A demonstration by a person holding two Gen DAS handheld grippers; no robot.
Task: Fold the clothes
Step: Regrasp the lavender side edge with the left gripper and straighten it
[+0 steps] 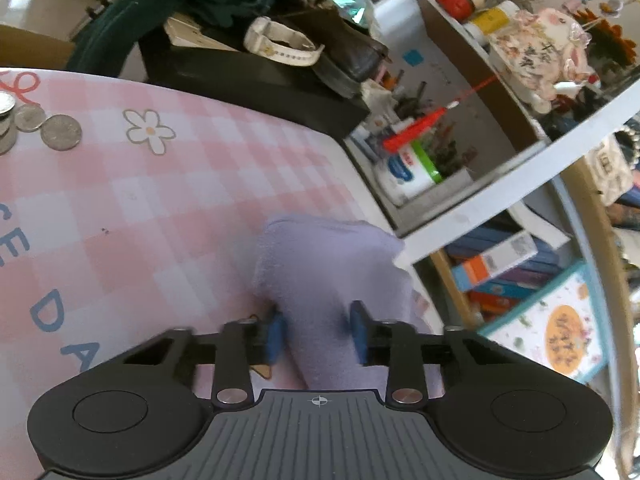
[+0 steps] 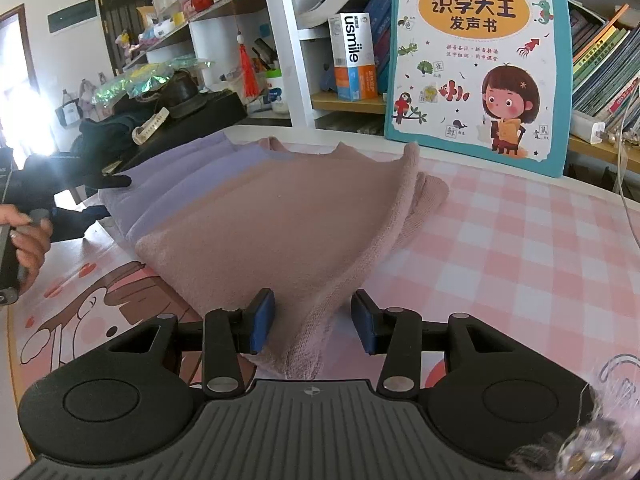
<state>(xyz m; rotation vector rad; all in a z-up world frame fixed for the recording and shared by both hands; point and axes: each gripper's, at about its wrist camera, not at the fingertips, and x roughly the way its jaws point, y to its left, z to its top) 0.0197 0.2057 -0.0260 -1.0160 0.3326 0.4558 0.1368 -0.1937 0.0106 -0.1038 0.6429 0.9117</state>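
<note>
A soft cloth, dusty pink (image 2: 288, 224) with a lilac part (image 2: 176, 176), lies folded on the pink checked table mat (image 2: 500, 264). In the left wrist view my left gripper (image 1: 318, 334) straddles the lilac end (image 1: 328, 264) of the cloth; the blue pads stand apart on either side of it. In the right wrist view my right gripper (image 2: 312, 326) is open around the near pink corner of the cloth. The left hand and its black gripper (image 2: 80, 188) show at the far left edge of the cloth.
Coins (image 1: 60, 132) lie on the mat at the left. A black box (image 1: 248, 80) with a watch and dark clothes stands at the back. A children's book (image 2: 476, 60) leans on the shelves of books and boxes behind the table.
</note>
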